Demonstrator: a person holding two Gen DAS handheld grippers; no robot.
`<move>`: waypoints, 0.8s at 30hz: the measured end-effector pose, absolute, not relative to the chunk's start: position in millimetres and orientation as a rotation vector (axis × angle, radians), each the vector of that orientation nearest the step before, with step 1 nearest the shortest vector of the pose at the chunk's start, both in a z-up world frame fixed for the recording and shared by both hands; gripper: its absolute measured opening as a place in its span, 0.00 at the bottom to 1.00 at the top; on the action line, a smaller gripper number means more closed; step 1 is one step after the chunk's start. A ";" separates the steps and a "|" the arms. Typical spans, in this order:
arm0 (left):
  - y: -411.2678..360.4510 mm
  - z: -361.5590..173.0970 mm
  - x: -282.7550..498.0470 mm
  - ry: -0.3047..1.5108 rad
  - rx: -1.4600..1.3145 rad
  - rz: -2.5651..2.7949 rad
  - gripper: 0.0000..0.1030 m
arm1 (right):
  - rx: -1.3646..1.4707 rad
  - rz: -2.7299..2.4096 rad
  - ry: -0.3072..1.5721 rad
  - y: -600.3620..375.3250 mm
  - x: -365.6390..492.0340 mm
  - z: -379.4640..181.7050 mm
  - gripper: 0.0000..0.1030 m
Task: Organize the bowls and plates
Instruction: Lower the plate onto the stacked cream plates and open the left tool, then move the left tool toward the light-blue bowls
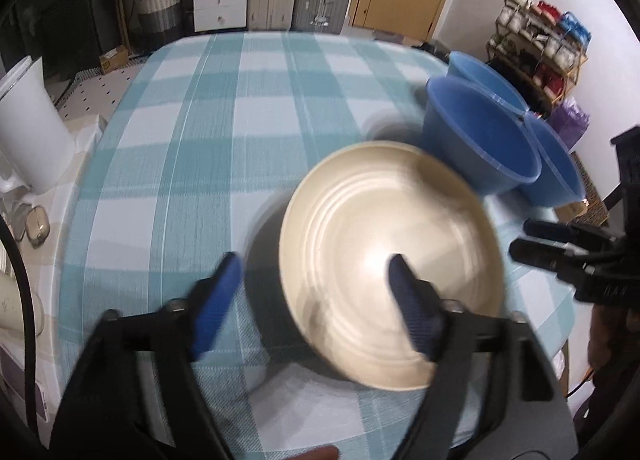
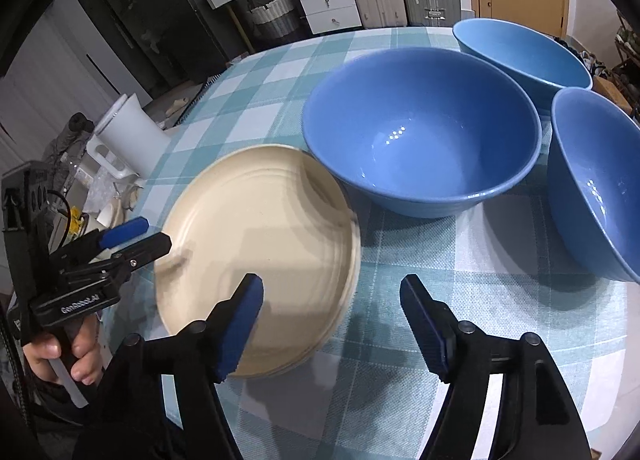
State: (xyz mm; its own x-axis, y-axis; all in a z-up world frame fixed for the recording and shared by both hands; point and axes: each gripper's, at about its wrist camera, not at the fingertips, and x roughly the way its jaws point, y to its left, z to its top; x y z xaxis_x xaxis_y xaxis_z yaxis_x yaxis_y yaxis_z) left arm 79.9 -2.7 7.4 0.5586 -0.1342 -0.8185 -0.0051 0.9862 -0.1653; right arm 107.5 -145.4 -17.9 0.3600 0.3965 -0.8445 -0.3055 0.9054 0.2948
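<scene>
Presently we find both tongs spread and pinching nothing: left tongs [image 1: 314,278] straddle the near-left rim of the cream plate stack [image 2: 256,260], right tongs [image 2: 332,300] its right rim. Blue bowls [image 2: 420,132] stand just beyond, toward the bench's [image 2: 260,100] far right corner.

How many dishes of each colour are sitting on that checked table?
Blue bowls: 3, the middle bowl, the far bowl and the right bowl.
Cream plates: at least 1, a plate; its edge looks layered, so it may be a stack, but blur hides how many.
Total: at least 4 dishes.
</scene>
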 end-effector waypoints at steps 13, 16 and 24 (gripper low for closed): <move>-11.5 47.6 111.1 0.913 -0.195 -0.152 0.99 | 0.120 0.391 1.004 -170.8 107.7 27.0 0.99; -17.6 51.2 119.0 0.912 -0.187 -0.164 0.99 | 0.140 0.362 0.980 -185.1 111.8 36.4 0.99; -36.9 66.1 139.1 0.890 -0.159 -0.183 0.99 | 0.177 0.296 0.914 -225.7 127.5 61.8 0.99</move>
